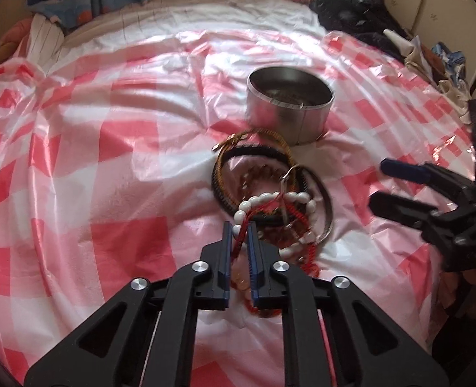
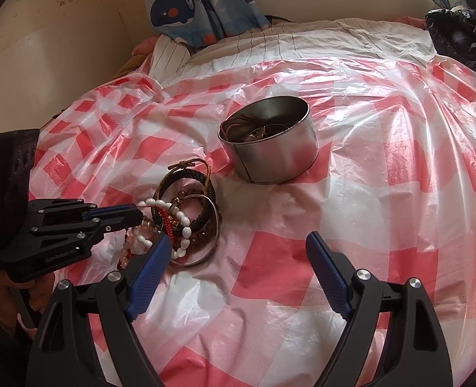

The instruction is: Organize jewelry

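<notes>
**On bed: left gripper pinching red cord in bracelet pile**

Pink-checked plastic sheet (image 2: 383,193) covers bed, whale curtain (image 2: 186,9) behind. Metal tin (image 2: 270,158) sits just beyond bracelet pile (image 2: 186,222). Left gripper (image 1: 238,242) low, nearly together, clamped on red cord (image 1: 242,232). Right gripper (image 2: 234,251) hovers beside pile, spread apart.

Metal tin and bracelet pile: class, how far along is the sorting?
Done: some jewelry already lies inside the metal tin. In hand: the left gripper is nearly closed around a red cord. Left: the bracelet pile on the checked sheet; the right gripper is open, empty.
</notes>
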Demonstrator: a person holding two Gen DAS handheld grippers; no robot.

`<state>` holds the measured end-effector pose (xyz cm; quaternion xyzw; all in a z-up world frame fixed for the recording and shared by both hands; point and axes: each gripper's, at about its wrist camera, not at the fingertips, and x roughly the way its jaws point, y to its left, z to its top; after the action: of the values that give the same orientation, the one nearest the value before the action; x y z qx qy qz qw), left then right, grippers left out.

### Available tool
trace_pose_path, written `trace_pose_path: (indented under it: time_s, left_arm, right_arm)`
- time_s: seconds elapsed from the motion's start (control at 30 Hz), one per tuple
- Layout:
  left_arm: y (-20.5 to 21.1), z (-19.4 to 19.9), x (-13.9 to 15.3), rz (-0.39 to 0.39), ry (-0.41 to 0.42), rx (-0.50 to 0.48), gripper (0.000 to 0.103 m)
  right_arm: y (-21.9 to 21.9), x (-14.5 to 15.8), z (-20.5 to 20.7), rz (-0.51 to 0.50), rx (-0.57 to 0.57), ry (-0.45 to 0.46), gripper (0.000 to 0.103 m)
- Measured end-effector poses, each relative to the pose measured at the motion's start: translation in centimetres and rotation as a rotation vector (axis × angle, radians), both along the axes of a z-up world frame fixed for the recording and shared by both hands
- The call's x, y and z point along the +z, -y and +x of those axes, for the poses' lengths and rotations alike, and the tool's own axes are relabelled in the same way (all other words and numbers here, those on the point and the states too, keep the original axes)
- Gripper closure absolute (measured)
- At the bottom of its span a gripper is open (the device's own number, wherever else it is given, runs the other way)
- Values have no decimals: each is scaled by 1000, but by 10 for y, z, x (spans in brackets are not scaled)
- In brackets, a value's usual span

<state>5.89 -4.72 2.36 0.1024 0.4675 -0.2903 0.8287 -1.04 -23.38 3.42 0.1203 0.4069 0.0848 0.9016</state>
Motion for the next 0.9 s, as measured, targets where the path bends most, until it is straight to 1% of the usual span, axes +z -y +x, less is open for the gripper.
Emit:
trace_pose_path:
  time_s: [0.1, 0.2, 0.4, 0.43, 0.5, 0.53, 0.63, 0.7, 0.8, 0.83, 0.9]
  left_arm:
    - [2, -3, 1, 13, 10, -22, 94]
    - [-1, -6, 7, -3, 20, -33, 99]
    - [-11, -10, 24, -74, 38, -44, 100]
    - [-15, -10, 27, -99, 36, -42, 100]
    - [-22, -9, 35, -175, 31, -42, 100]
    - [-26, -10, 42, -237, 32, -51, 100]
    - [-31, -16, 61, -368, 51, -94, 100]
    - [-32, -16, 63, -395, 49, -97, 100]
    - [-36, -12, 60, -399, 35, -71, 100]
    - [-36, -11, 60, -403, 34, -64, 100]
    - [-39, -11, 62, -421, 39, -58, 100]
  right_arm:
    - [0, 0, 0, 0, 2, 0, 21]
    - [0, 0, 0, 0, 1, 0, 21]
    - [-1, 0, 1, -1, 3, -2, 21]
    - [-1, 0, 1, -2, 4, -2, 21]
    - [-2, 0, 2, -2, 6, -2, 21]
    - [-2, 0, 2, -2, 9, -3, 21]
    - [-5, -1, 3, -2, 18, -1, 21]
    - [-7, -2, 3, -7, 22, 3, 21]
    - [-10, -1, 6, -32, 27, 15, 21]
    - [-13, 0, 8, -58, 25, 25, 22]
    - [-20, 2, 13, -89, 31, 39, 26]
